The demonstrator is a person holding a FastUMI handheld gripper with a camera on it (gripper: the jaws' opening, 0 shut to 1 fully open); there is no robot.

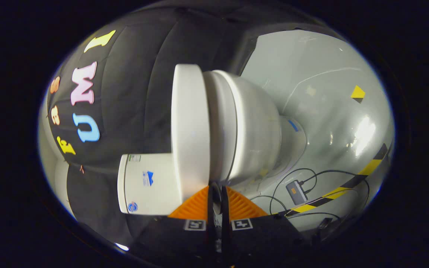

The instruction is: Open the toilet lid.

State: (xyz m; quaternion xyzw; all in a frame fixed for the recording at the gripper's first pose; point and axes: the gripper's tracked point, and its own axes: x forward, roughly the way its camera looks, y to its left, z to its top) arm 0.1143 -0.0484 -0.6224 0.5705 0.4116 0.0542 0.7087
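The view is rolled on its side, so the white toilet lies sideways ahead of me. Its lid is down, flat against the seat and bowl. The tank stands behind the lid, close to my fingers on the lid's side. My gripper is shut, its two fingers standing almost together with a thin slit between them. Their tips reach the seam where lid and seat meet, near the tank end. I see nothing plainly held between them.
The toilet's base meets a glossy grey floor. On the floor lie black cables, a small grey box and a yellow-and-black tape stripe. The black cloth wall hangs behind the toilet.
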